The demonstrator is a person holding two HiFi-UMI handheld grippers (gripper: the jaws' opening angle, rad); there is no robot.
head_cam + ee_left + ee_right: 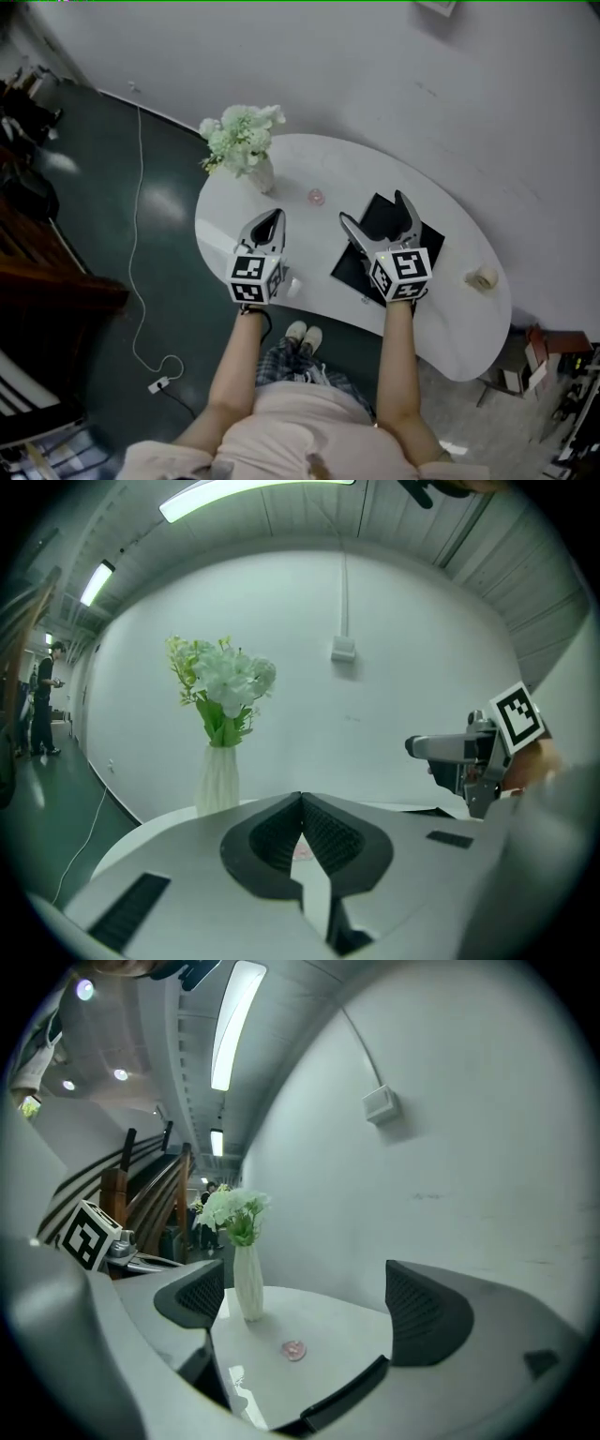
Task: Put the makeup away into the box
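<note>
A small pink makeup item (316,197) lies on the white table (319,164), between the vase and the black box (382,217); it also shows as the pink item (293,1350) in the right gripper view. My left gripper (271,221) hovers over the table's near left part, jaws shut with nothing between them, as the left gripper (301,808) view confirms. My right gripper (377,212) is open above the black box, whose edge (342,1399) shows low between the jaws. The pink item lies ahead, between both grippers.
A white vase with white-green flowers (246,142) stands at the table's far left; the vase (247,1283) is also ahead of the right gripper. A small beige object (482,277) sits near the table's right end. A wall runs behind the table; a cable (139,281) trails on the dark floor.
</note>
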